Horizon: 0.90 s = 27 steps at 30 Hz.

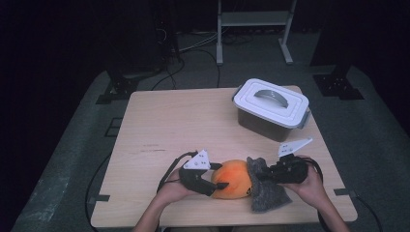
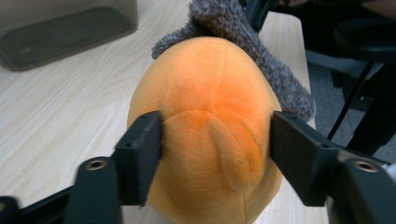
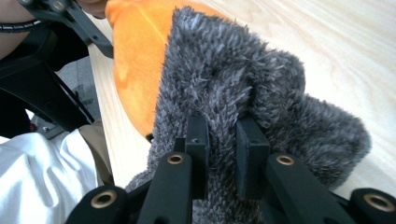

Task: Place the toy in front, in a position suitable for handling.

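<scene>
Orange plush toy (image 1: 232, 180) lies at near edge of worktop (image 1: 164, 125), between both hands. Left tongs (image 2: 215, 156) clamp toy's flanks, jaws pressed into plush; likely bracing it. Right tongs (image 3: 222, 140) nearly shut, pinching fold of grey fleece cover (image 3: 243, 88) draped on toy's far end; appears cover is being worked over toy or off it. Lidded storage box (image 1: 270, 108) stands apart, closed.

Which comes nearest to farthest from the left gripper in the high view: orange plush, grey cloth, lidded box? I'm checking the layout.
1. Orange plush, between the left gripper's jaws.
2. Grey cloth, just beyond the plush, on the right.
3. Lidded box, far right corner.
</scene>
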{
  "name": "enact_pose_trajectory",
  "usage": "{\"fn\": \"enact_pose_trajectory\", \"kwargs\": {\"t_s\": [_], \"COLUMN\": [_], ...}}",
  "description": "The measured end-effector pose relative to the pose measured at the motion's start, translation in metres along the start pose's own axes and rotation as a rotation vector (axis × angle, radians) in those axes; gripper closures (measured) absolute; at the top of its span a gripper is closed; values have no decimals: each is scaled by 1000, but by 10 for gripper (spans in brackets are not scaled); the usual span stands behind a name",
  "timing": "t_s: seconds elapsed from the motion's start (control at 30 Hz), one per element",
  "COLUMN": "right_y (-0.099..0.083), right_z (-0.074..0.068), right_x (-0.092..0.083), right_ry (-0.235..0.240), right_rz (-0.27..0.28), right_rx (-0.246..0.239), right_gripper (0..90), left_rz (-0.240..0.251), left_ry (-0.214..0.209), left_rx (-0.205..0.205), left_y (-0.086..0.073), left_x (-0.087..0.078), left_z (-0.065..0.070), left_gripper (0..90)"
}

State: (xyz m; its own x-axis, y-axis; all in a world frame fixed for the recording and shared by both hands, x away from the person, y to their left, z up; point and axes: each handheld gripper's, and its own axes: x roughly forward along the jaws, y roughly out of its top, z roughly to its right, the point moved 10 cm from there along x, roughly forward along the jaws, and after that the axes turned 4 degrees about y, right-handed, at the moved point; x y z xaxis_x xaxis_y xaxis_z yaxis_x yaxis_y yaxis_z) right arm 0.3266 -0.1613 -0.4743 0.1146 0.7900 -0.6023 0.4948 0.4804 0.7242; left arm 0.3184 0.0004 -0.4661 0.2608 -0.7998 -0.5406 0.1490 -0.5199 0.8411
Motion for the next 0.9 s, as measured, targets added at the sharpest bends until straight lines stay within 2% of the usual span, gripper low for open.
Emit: {"fn": "enact_pose_trajectory", "kwargs": {"t_s": [0.17,0.2,0.3,0.4,0.43,0.47,0.5,0.53,0.57,0.6,0.63,0.67,0.77,0.83,0.9], "right_y": [16,25,26,19,16,16,14,13,12,12,9,7,1,6,13], "right_z": [-10,-17,-21,-21,-23,-23,-25,-26,-25,-25,-23,-20,-12,-15,-21], "right_x": [-10,-11,-5,5,6,6,5,4,3,3,2,0,-6,-11,-12], "right_ry": [2,1,-5,11,31,31,28,26,27,27,33,30,10,19,16], "right_rz": [60,75,49,7,-4,-4,-16,-21,-28,-28,-32,-39,-52,-17,3], "right_rx": [-33,-64,-81,-75,-75,-75,-84,-87,-87,-87,-78,-74,-49,-47,-70], "right_gripper": [771,770,770,769,769,769,769,769,769,770,771,771,771,772,772], "left_rz": [9,11,-2,-28,-33,-33,-33,-29,-29,-23,-17,-15,-6,0,5], "left_ry": [-28,-34,-47,2,2,2,-26,-38,-38,-33,-19,-14,-17,-17,-25], "left_rx": [39,49,48,9,-3,-3,-24,-11,-11,7,38,42,43,52,87], "left_y": [1,1,1,2,1,1,-1,-2,-2,-1,1,1,2,3,6], "left_x": [2,2,2,3,4,4,6,7,7,6,5,4,2,2,4], "left_z": [7,9,11,3,2,2,3,5,5,7,8,7,7,8,14], "left_gripper": [389,382,329,197,172,166,181,232,266,266,355,375,399,407,410]}}
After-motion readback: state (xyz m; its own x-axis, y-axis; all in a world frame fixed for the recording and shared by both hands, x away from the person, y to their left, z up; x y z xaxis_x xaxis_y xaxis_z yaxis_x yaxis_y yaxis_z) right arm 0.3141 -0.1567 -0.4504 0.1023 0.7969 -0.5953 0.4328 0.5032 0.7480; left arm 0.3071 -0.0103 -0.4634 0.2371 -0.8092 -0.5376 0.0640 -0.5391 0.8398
